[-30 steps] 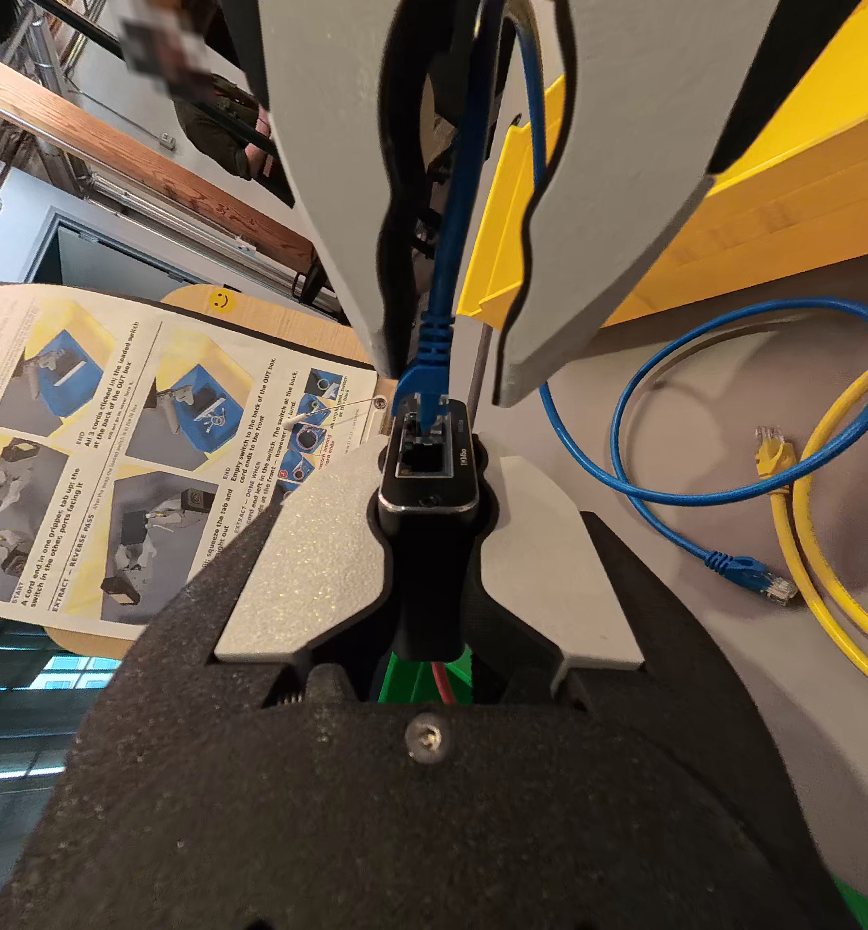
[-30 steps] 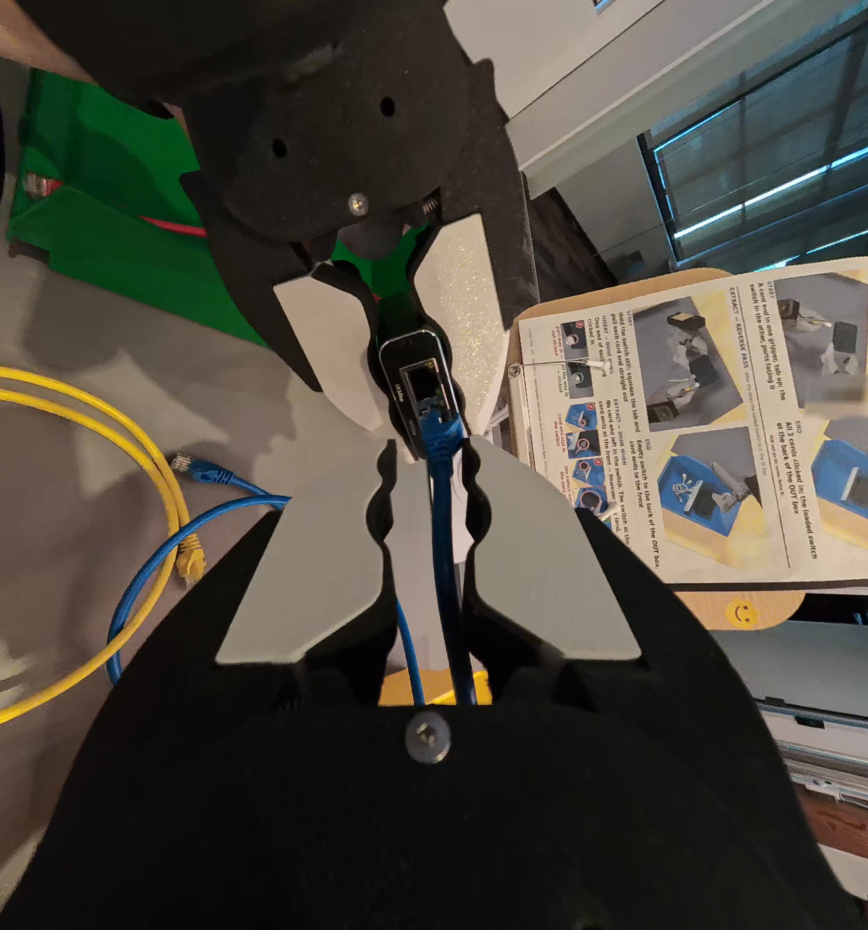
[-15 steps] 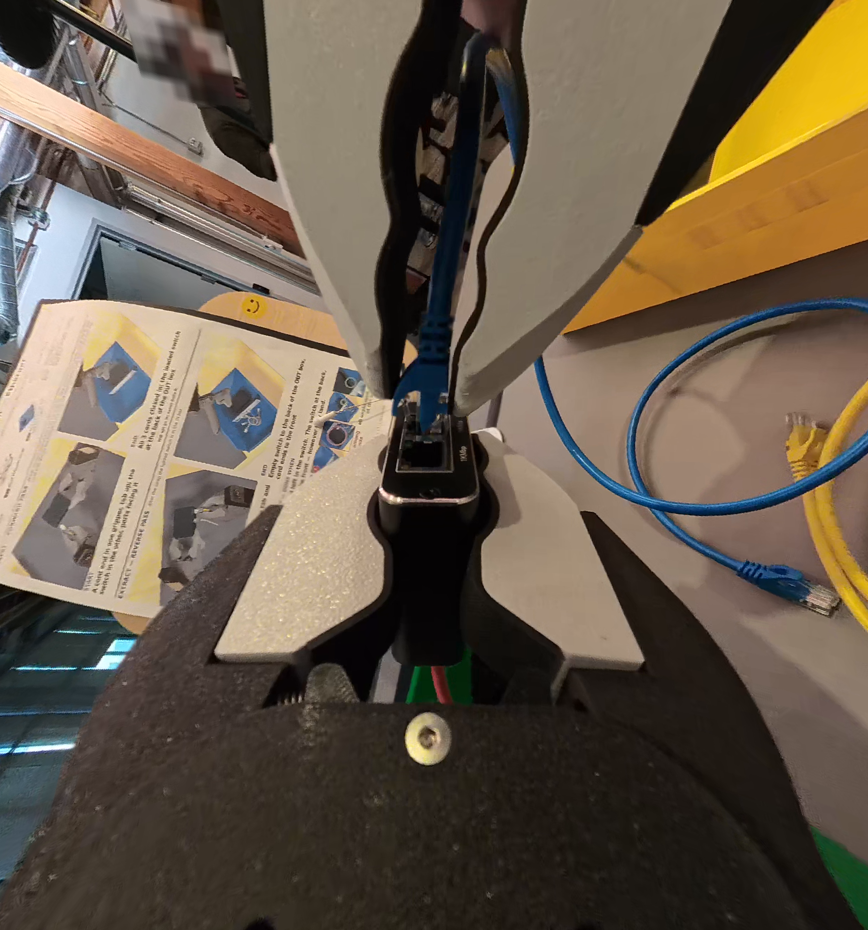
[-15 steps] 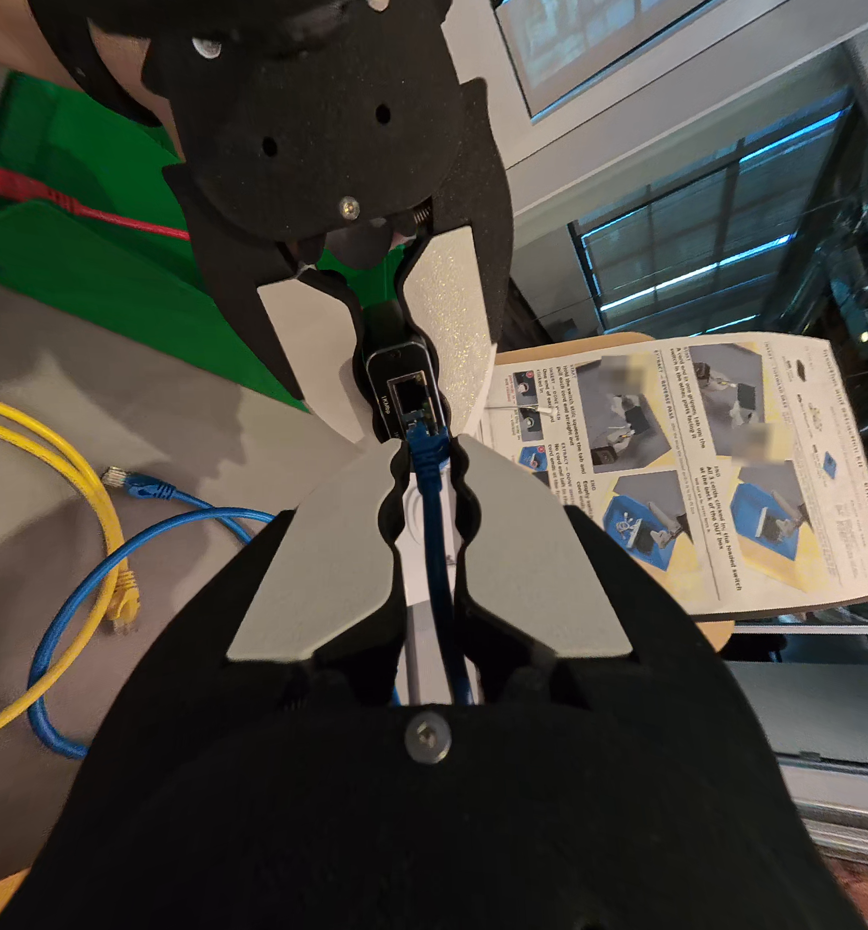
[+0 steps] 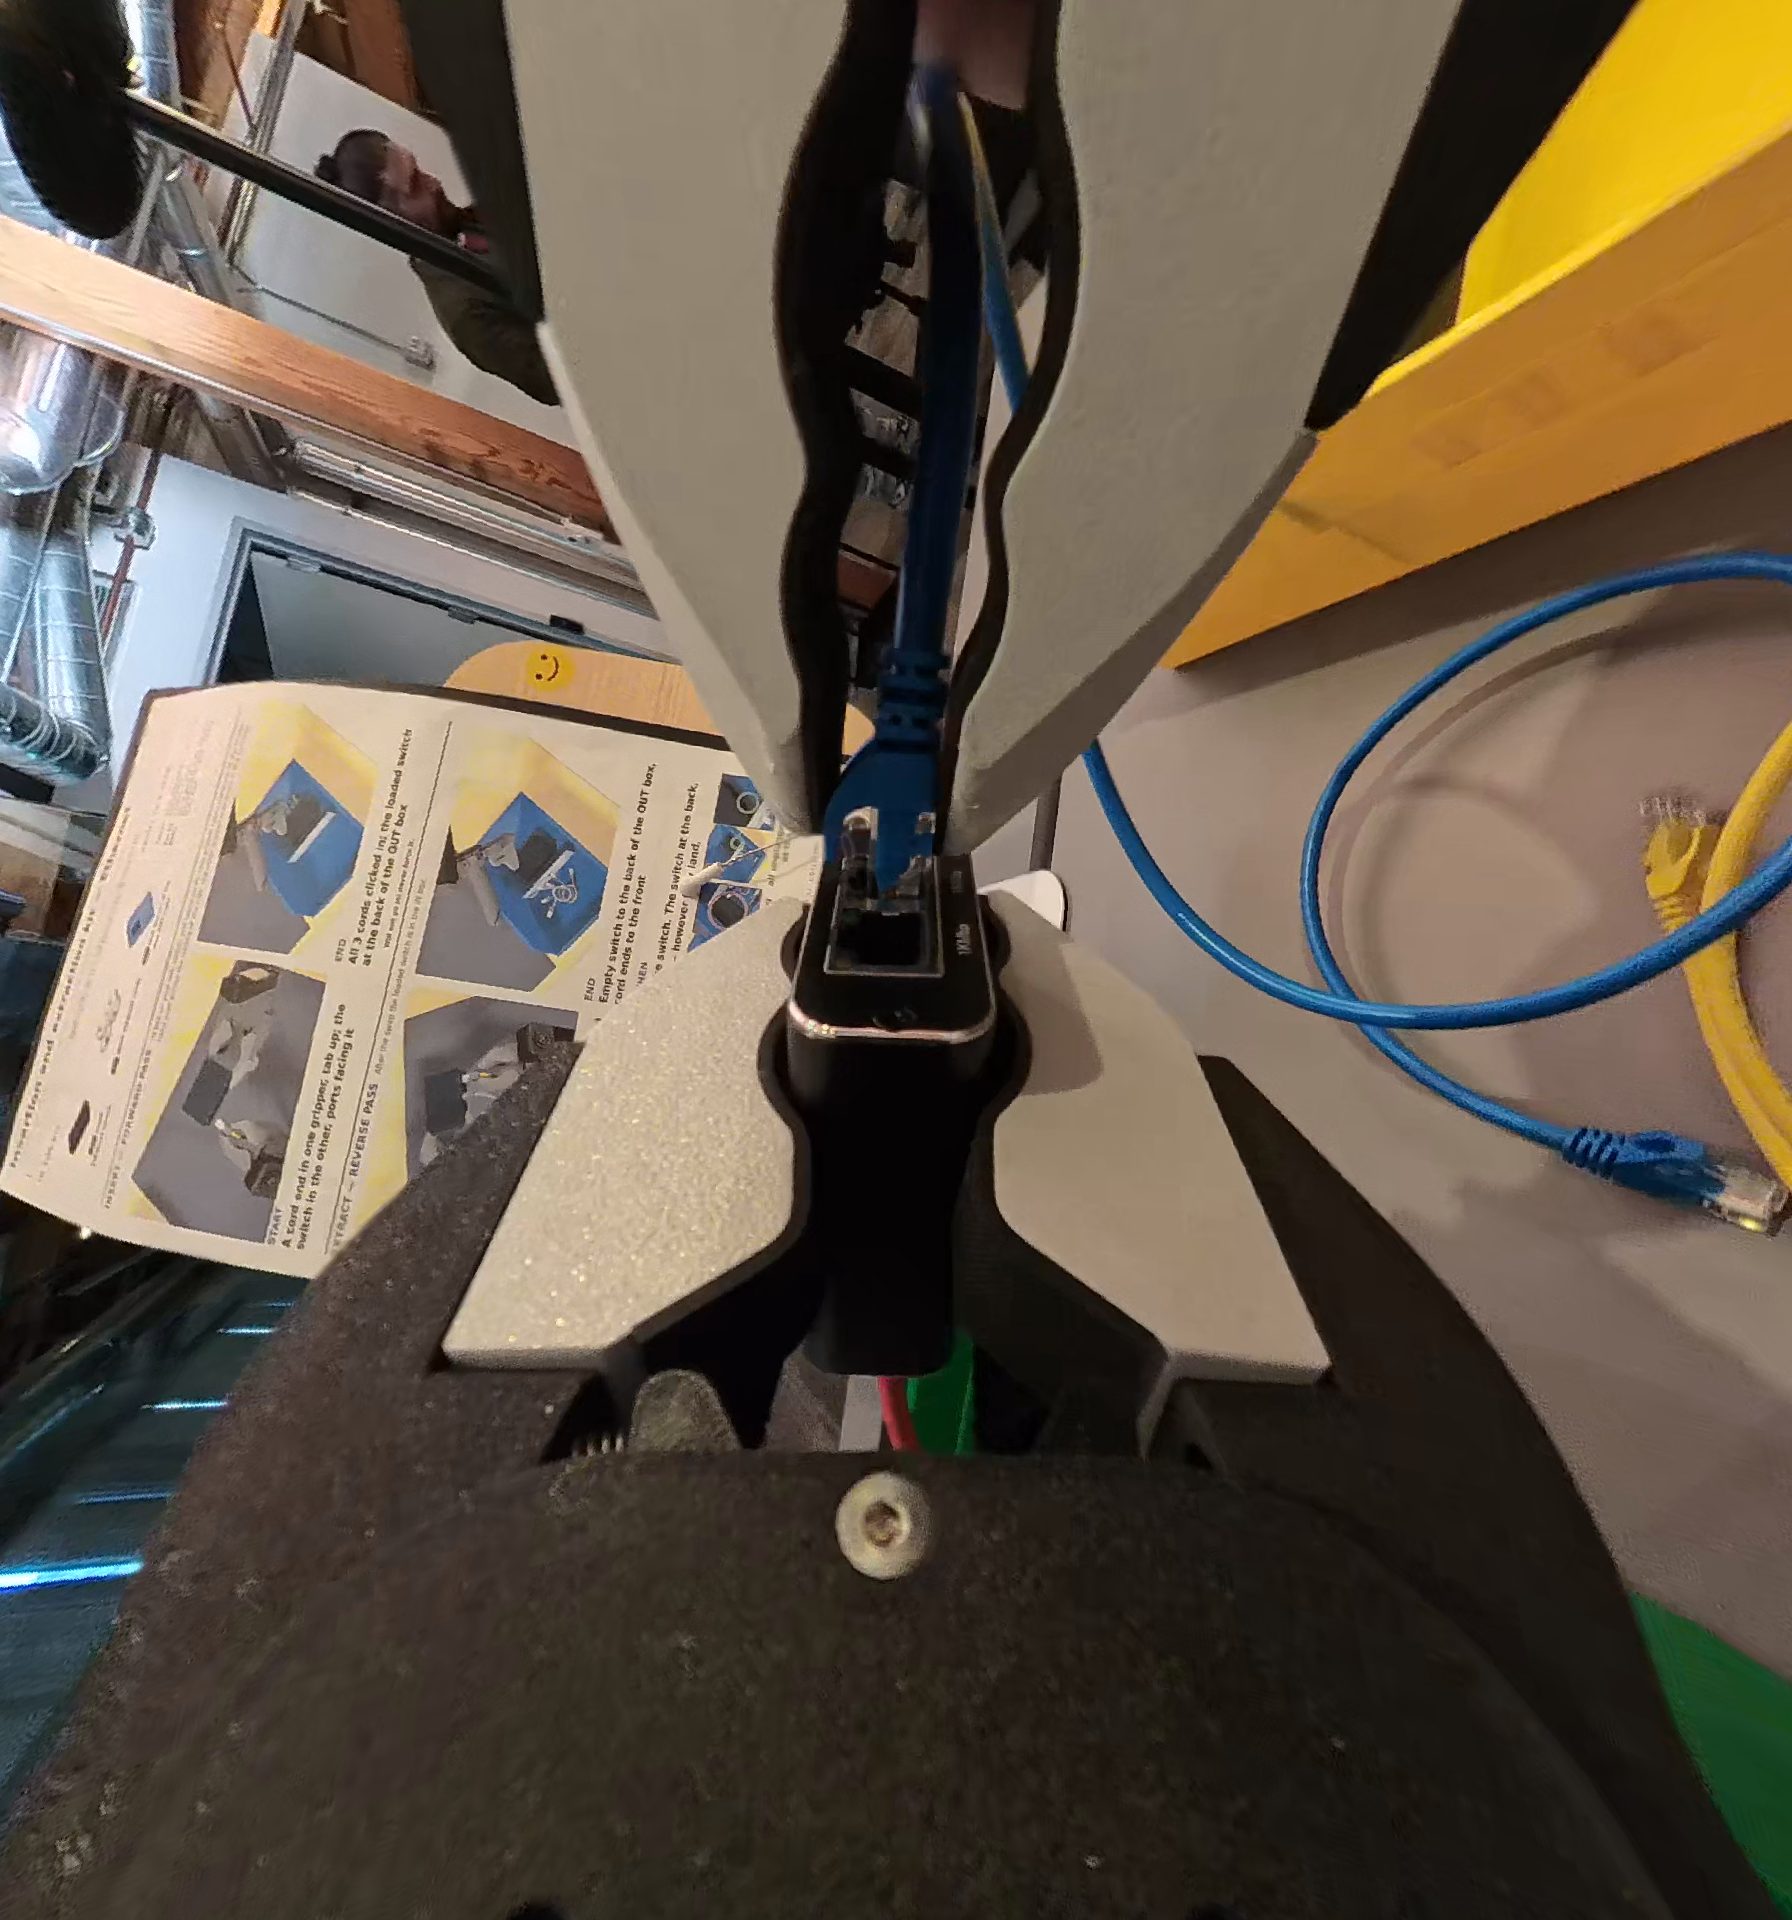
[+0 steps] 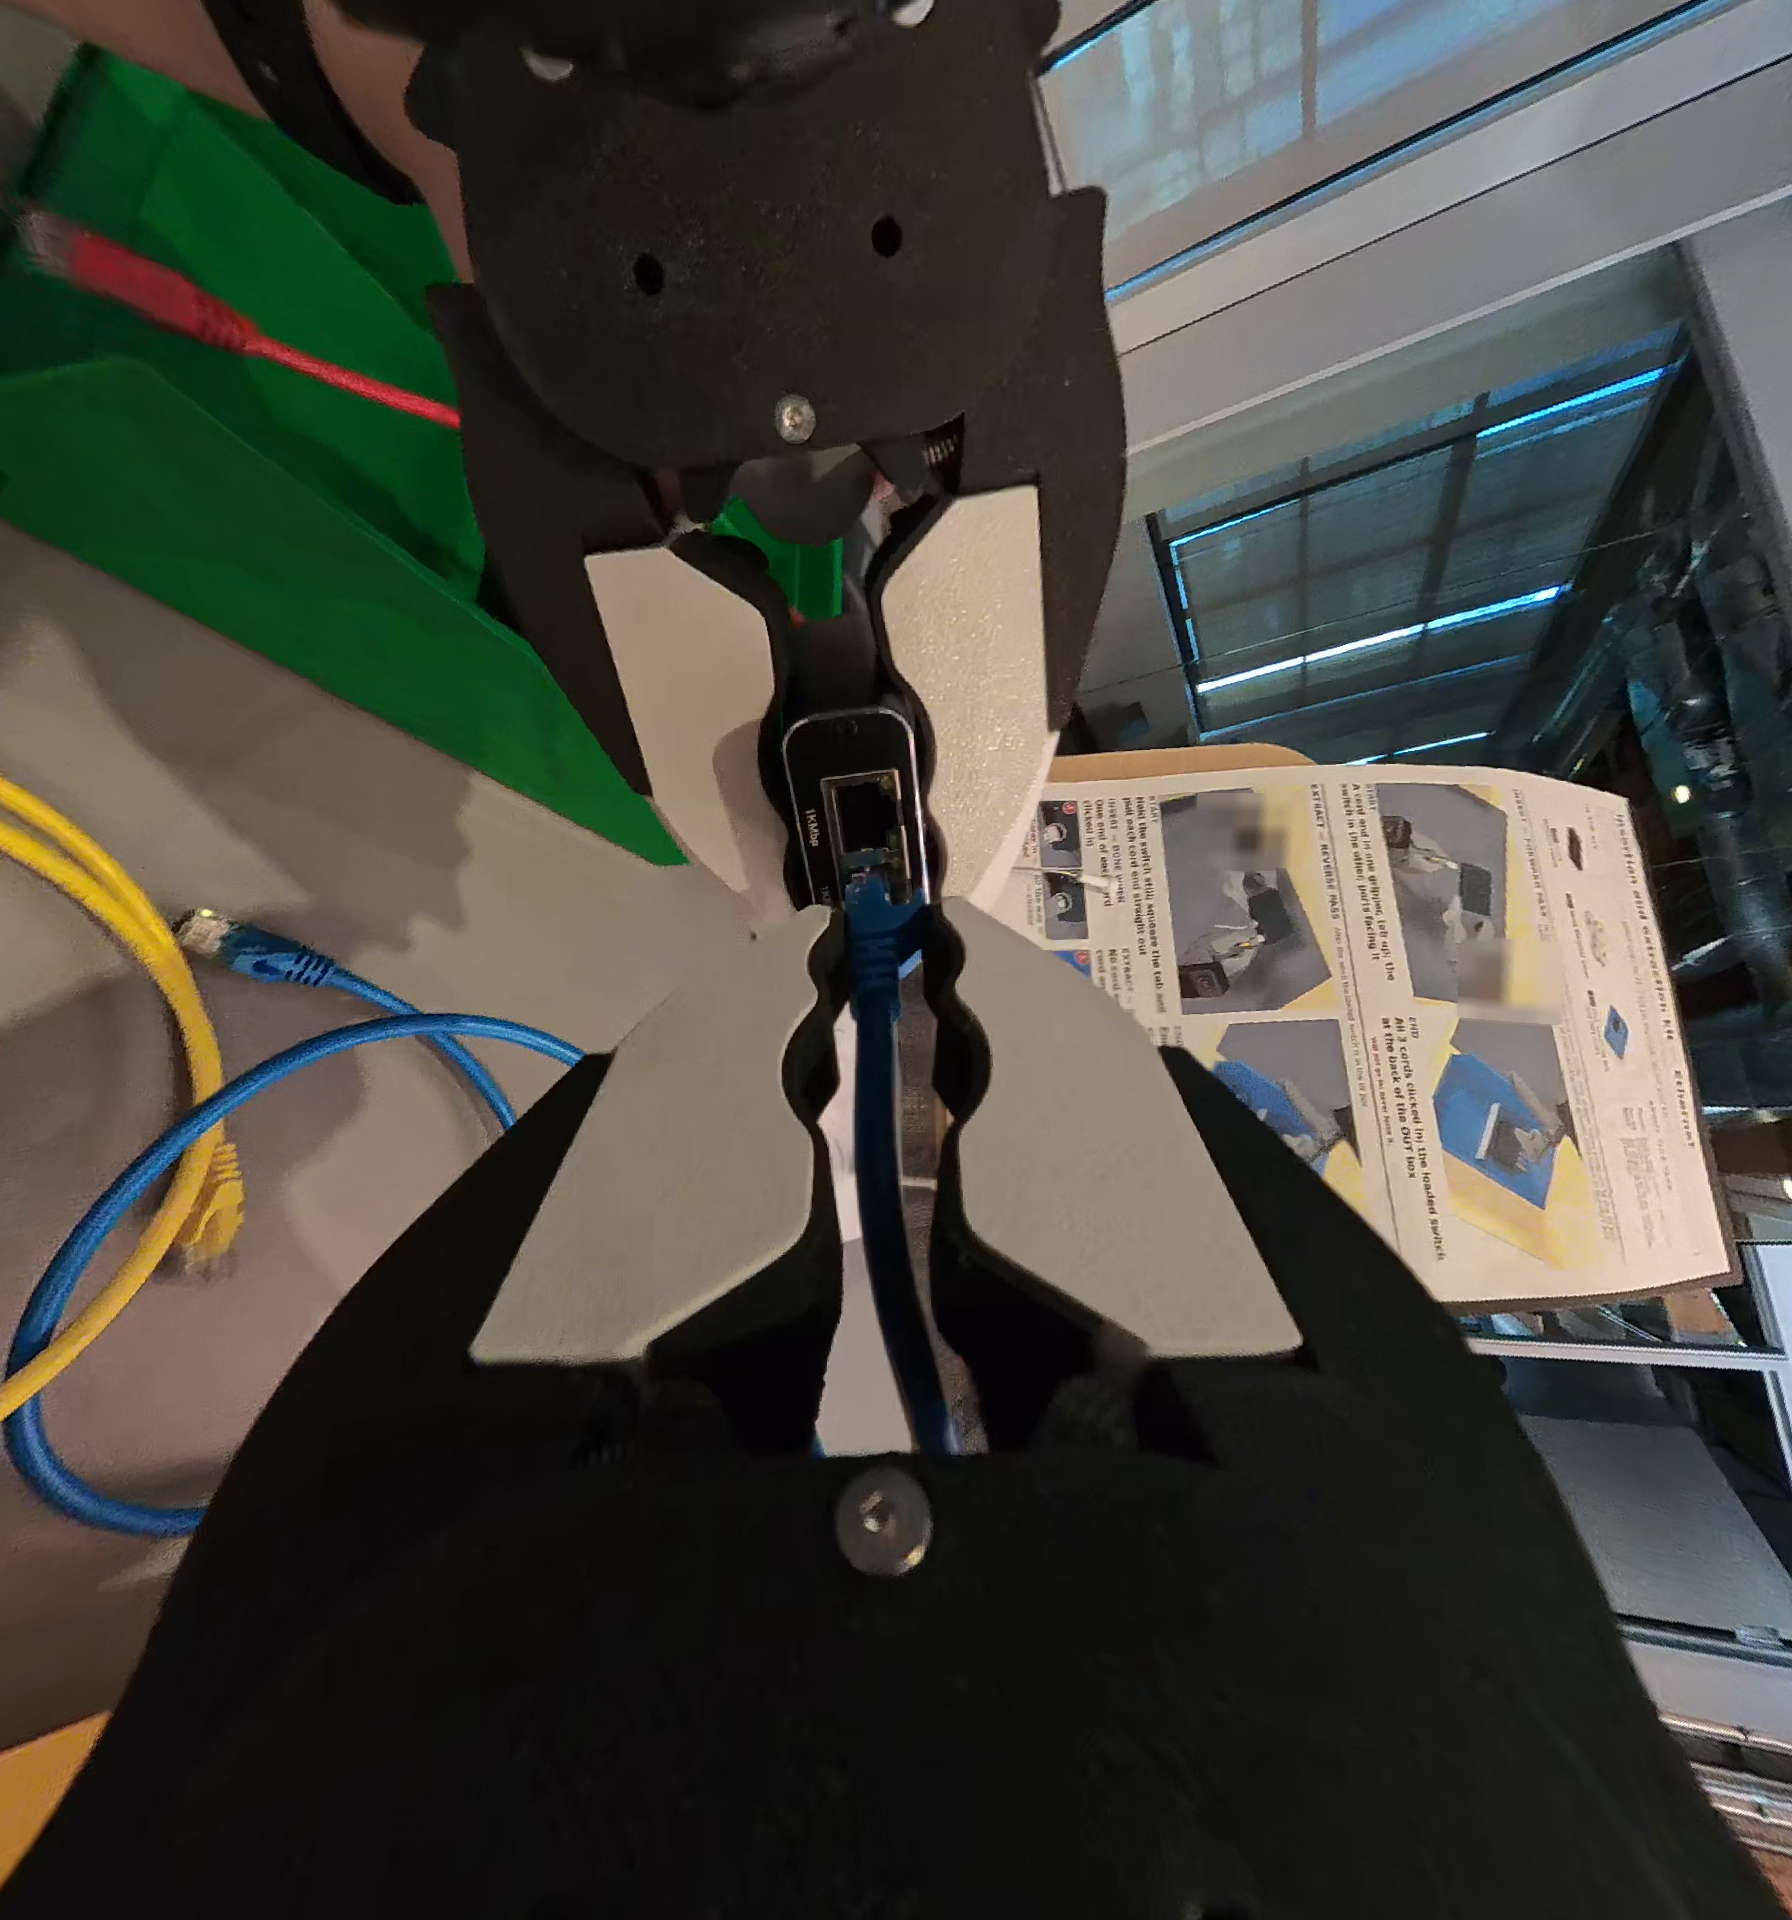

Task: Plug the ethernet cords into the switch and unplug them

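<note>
left gripper: jaws narrowed on a black ethernet switch, pads pressed to both its sides, ports facing outward. right gripper: jaws nearly closed around the boot of a blue ethernet cord; its plug sits in the switch's far port (near port unoccupied). grey table: the same cord's loose blue plug, a yellow cord beside it. beyond: printed instruction sheet, yellow bin, green bin with a red cord.

Glossy black plastic switch, matt grey table, printed paper sheet, glossy yellow plastic bin.
</note>
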A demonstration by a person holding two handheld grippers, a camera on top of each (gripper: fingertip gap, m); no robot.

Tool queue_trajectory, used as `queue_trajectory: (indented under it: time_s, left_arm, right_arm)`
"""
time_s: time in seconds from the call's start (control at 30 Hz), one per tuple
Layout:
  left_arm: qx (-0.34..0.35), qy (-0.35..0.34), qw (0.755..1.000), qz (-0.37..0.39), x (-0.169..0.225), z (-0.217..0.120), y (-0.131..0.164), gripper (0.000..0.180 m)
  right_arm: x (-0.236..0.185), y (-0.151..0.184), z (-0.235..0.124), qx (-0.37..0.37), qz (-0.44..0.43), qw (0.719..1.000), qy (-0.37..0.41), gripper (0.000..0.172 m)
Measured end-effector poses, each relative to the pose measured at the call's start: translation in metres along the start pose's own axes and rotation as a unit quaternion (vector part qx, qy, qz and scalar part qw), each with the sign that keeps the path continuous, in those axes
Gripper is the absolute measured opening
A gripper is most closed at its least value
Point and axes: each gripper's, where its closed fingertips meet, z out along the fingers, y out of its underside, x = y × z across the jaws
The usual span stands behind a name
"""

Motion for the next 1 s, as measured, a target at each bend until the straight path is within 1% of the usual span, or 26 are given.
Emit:
queue_trajectory:
  time_s: [0.2,0.4,0.7,1.0]
  left_arm:
    - [-0.011,-0.001,0.999,0.044,0.007,0.004,-0.003,0.027]
    - [-0.020,0.039,0.997,0.058,0.024,0.013,0.002,0.027]
    - [-0.008,0.098,0.994,0.054,0.049,0.023,0.001,0.027]
    - [-0.003,0.123,0.991,0.059,0.060,0.025,-0.003,0.028]
  right_arm:
    - [-0.010,0.006,-0.005,-0.015,0.017,0.999,-0.046,0.015]
    - [-0.027,0.017,-0.004,-0.042,0.034,0.993,-0.107,0.016]
    - [-0.048,0.030,-0.008,-0.053,0.065,0.979,-0.186,0.017]
    - [-0.056,0.033,-0.014,-0.070,0.069,0.971,-0.216,0.018]
